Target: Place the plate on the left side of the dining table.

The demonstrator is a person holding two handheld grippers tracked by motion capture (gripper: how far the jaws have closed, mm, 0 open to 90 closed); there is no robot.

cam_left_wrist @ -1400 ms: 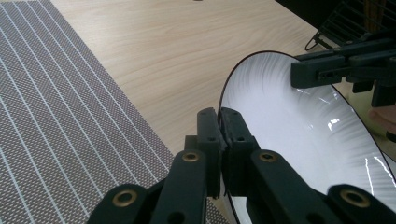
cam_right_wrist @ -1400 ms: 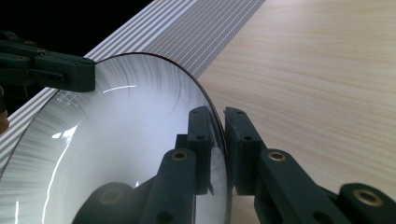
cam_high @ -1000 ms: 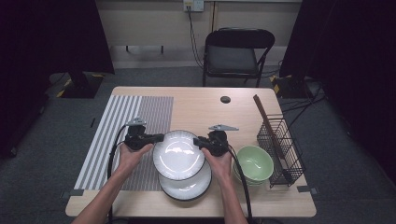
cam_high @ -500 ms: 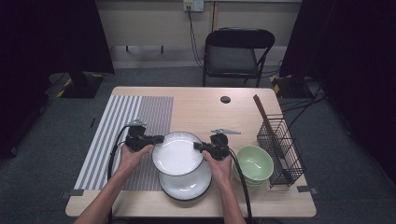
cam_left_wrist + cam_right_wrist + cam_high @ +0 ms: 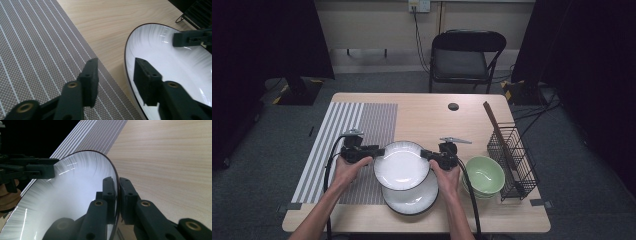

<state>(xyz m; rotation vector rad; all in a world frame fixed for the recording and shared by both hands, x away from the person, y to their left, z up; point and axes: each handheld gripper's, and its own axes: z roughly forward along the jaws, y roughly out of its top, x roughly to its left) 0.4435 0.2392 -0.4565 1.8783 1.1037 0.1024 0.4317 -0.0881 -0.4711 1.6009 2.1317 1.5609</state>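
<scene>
So the top plate (image 5: 402, 165) sits tipped over the lower plate (image 5: 412, 196), just left of the green bowl (image 5: 484, 175). Right gripper (image 5: 432, 156) is pinching its rim on the bowl side, jaws squeezed tight on the edge. Left gripper (image 5: 116, 78) has just been opening: jaws spread, rim between them but the pads aren't pressing (one jaw over the white, one over the striped mat (image 5: 37, 50)). Plate's all on the right hand now, I reckon, rack (image 5: 512, 155) beyond the bowl.

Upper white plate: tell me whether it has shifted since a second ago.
No. The upper white plate sits at the same spot against the striped mat edge and the green bowl.
</scene>
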